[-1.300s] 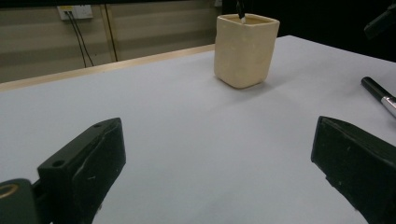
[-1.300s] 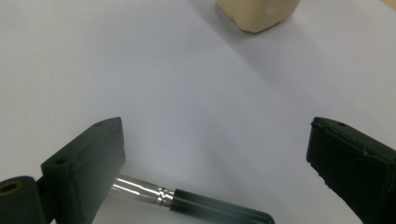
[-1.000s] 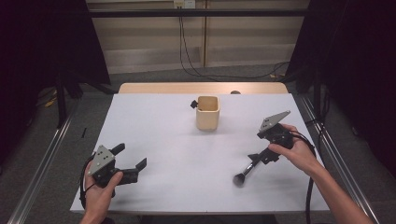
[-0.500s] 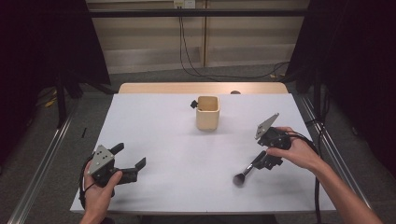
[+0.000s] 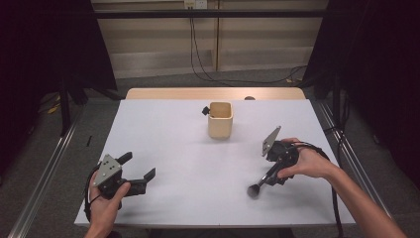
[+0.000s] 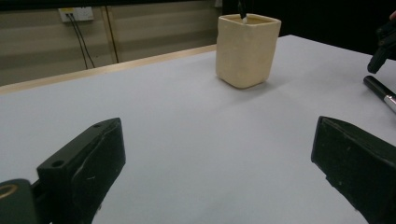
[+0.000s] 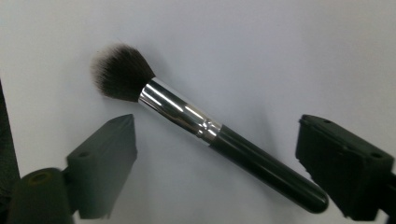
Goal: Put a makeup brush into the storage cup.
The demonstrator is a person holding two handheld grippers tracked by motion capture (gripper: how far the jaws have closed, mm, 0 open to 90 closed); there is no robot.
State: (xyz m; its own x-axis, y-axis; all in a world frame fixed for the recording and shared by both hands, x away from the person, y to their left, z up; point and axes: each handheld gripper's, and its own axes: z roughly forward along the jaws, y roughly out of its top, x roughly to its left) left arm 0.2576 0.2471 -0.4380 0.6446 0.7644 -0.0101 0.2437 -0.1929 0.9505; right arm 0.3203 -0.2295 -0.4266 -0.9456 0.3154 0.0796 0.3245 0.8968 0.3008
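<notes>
Two hand-held grippers work over one wide white tabletop [image 5: 198, 148], and everything is easiest placed from the cream square cup [image 5: 220, 119] standing near its far middle.

Biggest first: the tabletop is bare around the cup on every side, with a strip of wood along its far edge and open floor beyond the left and right edges. A small dark thing sits just behind the cup to its left; I cannot tell what it is.

The left hand-held gripper [image 5: 136, 174] rests well to the near left of the cup, jaws spread wide with nothing between them, close to the near edge.

The right hand-held gripper [image 5: 271, 177] is to the near right of the cup. Against a second ago it has dropped closer over the makeup brush [image 7: 196, 123], and its jaws have just been closing a little; they are not gripping yet, standing apart on either side of the black handle with clear gaps.

The brush lies flat on the tabletop, near right of the cup, bristle head toward the near edge. I judge a pickup is about to happen, likely with the cup as the goal. The path from brush to cup is open, with room to lift.
</notes>
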